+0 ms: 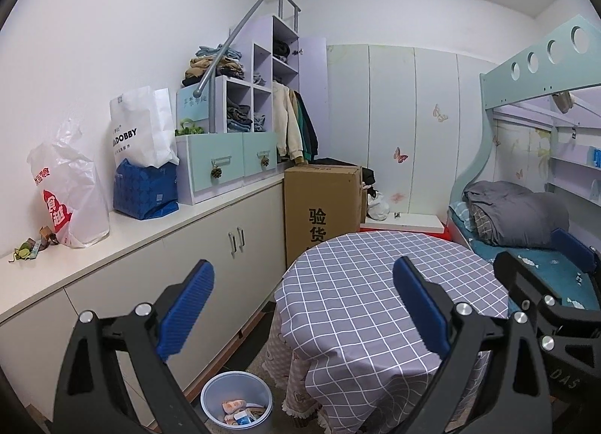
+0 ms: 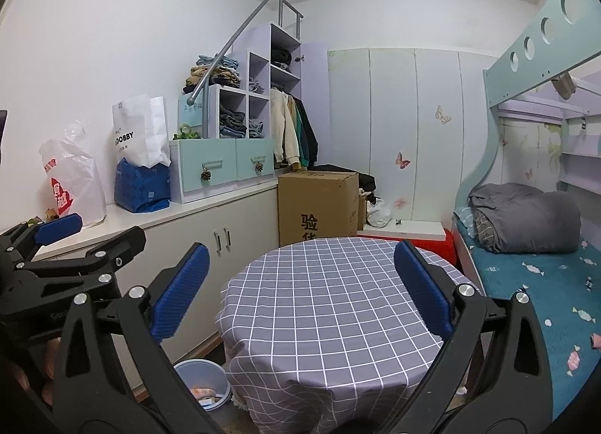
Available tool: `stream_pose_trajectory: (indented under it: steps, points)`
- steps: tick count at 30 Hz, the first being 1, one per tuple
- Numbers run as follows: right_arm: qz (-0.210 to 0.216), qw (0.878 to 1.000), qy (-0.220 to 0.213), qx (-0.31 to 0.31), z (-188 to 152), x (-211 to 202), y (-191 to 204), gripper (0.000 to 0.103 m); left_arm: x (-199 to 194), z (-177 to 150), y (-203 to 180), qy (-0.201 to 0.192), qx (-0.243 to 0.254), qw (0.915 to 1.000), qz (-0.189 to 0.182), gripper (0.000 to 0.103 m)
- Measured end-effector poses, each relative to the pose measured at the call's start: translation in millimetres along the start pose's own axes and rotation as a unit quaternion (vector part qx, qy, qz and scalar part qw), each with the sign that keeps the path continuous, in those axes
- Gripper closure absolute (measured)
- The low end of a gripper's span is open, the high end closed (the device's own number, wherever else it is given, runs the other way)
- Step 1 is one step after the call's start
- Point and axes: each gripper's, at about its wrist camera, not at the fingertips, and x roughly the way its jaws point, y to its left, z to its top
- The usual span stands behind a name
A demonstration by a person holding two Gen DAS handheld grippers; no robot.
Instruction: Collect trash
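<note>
The white paper bag on the counter reads "DOBBY", the cardboard box bears "验货", and the other gripper's black frame shows "DAS".

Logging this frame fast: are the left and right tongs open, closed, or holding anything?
Left tongs: open, holding nothing, above the checked table.
Right tongs: open, holding nothing, above the same table.
</note>
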Motion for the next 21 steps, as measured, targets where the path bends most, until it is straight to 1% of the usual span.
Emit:
stream_pose_trajectory:
  steps: [9,21]
  points:
    - [-0.009,1.000,-0.003,-0.001,-0.4,-2.7,0.7,0.006,-1.0,0.1,-4.2,0.000,0.007,1.0000,-0.004,0.009]
    - [-0.007,1.000,0.007,0.003,-2.3,-1.3,0.8,0.006,-0.4,-0.9,-6.3,0.002,0.009,1.0000,-0.002,0.009]
